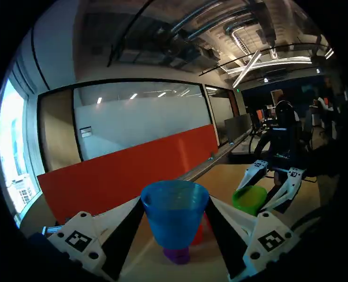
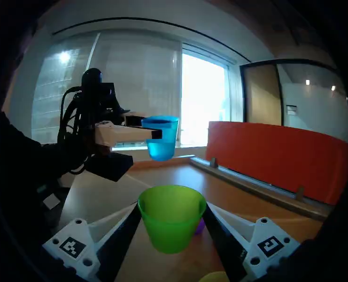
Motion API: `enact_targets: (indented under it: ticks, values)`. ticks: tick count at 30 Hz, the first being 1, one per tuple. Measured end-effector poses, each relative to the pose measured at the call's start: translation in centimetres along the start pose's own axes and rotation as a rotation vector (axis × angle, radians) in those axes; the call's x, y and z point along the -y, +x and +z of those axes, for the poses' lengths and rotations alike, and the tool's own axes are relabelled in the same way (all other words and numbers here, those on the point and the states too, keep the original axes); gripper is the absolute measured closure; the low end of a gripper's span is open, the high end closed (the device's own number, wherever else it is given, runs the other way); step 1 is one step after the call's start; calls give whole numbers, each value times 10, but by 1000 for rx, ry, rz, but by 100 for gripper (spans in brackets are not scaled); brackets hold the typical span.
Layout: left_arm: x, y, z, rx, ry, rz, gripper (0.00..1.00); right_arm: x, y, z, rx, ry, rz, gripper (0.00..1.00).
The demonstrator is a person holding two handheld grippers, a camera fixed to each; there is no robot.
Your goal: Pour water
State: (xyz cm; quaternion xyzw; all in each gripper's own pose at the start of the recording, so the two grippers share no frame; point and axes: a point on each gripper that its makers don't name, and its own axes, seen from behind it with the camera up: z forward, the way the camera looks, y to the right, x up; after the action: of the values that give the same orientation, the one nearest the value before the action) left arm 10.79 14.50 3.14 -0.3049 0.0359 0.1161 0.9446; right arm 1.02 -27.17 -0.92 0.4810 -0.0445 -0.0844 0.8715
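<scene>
A translucent blue cup (image 1: 174,216) stands upright between the fingers of my left gripper (image 1: 174,207), which is shut on it. My right gripper (image 2: 171,209) is shut on a green cup (image 2: 171,218), also upright and held above the wooden table (image 2: 249,207). In the left gripper view the green cup (image 1: 250,198) and the right gripper (image 1: 257,195) are ahead and to the right, lower than the blue cup. In the right gripper view the blue cup (image 2: 160,136) hangs higher up and farther off in the left gripper (image 2: 157,134). I cannot tell whether either cup holds water.
A purple cup (image 1: 177,255) and an orange one (image 1: 199,231) stand on the table under the blue cup. A yellow rim (image 2: 216,277) shows at the bottom edge. An orange partition (image 2: 277,150) and a metal rail (image 2: 249,181) line the table's far side.
</scene>
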Motion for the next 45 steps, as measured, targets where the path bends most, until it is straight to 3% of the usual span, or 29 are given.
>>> enact_targets:
  ticks: [11,45]
  values:
    - [1,12,4,2,18,113,13,7,2,8,-14,16,3,9]
    - [-20,51,4,-30,-2,452,13,26,-1,21,-12,69,1,9]
